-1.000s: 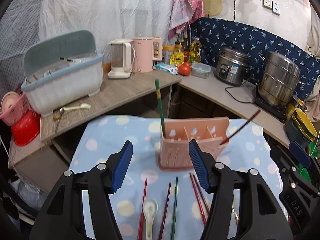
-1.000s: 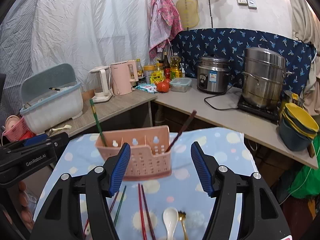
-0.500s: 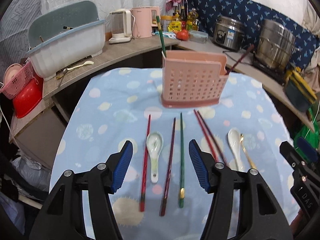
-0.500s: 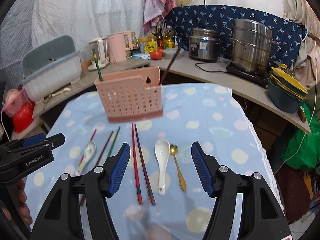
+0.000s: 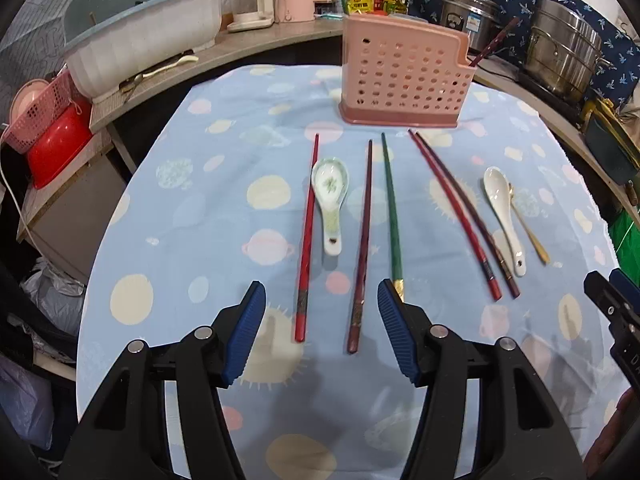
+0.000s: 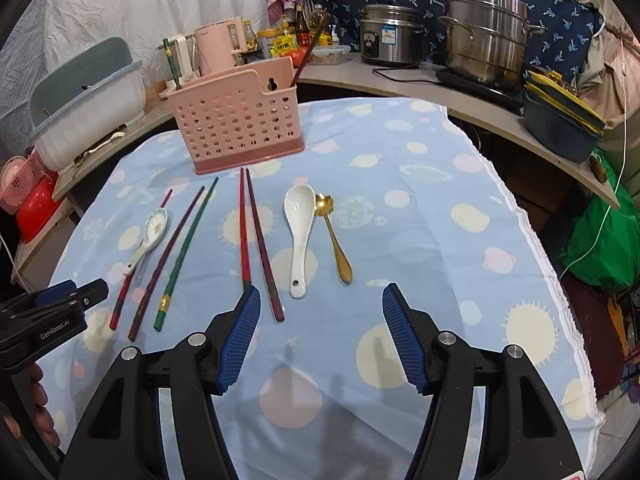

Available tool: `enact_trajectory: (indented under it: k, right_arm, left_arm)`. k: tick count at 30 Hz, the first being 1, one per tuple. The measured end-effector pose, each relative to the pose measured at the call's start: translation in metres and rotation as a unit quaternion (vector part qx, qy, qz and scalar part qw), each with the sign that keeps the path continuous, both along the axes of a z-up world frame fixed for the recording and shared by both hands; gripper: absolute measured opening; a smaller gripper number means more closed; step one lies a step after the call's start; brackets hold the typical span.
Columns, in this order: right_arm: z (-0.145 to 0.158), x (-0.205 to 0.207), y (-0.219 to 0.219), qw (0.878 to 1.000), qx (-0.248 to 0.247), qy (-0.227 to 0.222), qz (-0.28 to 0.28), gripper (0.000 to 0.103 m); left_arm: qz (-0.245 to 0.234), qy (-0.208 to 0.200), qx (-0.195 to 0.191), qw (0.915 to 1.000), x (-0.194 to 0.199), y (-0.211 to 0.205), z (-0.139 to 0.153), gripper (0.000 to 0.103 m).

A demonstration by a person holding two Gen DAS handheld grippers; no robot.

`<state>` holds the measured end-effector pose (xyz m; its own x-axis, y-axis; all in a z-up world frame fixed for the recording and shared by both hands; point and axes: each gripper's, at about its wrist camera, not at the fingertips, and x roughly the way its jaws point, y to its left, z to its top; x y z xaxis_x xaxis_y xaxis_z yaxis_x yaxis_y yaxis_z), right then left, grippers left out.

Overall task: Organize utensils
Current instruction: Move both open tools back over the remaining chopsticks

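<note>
Two hand-held grippers above a table covered by a blue dotted cloth (image 5: 208, 208). The left gripper (image 5: 320, 300) has its jaws apart with nothing between the pads; the near ends of a red chopstick (image 5: 306, 240) and a dark chopstick (image 5: 362, 248) lie on the cloth in the gap. The right gripper (image 6: 320, 304) is likewise apart and empty.

The utensils lie in a row in front of a pink caddy (image 5: 402, 76). From left to right: the red chopstick touching a patterned spoon (image 5: 330, 196), the dark chopstick, a green chopstick (image 5: 392, 208), a red-and-dark pair (image 5: 460, 216) side by side, a white spoon (image 5: 502, 212), and a gold spoon (image 6: 334, 236) just beside it.

Partly hidden:
- The green chopstick's gold end runs behind the left gripper's right pad.
- In the right wrist view, the left pad covers the near end of the pair's red stick.
- One green stick (image 6: 171, 62) and one dark stick (image 5: 494, 42) stand in the caddy; their lower parts are hidden by its wall, and which compartments they occupy cannot be told.
- The left gripper's body is cut off at the edge of the right wrist view, with fingertips (image 6: 38, 396) of a hand beneath.
</note>
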<state>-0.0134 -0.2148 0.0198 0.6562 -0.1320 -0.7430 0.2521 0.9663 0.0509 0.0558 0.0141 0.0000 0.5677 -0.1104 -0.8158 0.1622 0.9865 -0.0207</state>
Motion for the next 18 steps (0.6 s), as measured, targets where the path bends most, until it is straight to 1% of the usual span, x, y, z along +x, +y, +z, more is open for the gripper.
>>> enact_trajectory:
  k: [10,15,18]
  right_arm:
    - [-0.017,0.000,0.004,1.000,0.004,0.019,0.006,0.061]
    - [-0.024,0.003,0.004,1.000,0.011,0.029,0.006,0.061]
    - [-0.026,0.005,0.005,0.999,0.012,0.032,0.008,0.059]
  left_arm:
    - [0.016,0.025,-0.004,0.9995,-0.001,0.017,-0.021,0.055]
    - [0.010,0.030,-0.013,0.9994,-0.001,0.014,-0.024,0.055]
    - [0.003,0.036,-0.014,0.9992,0.000,0.009,-0.027,0.055]
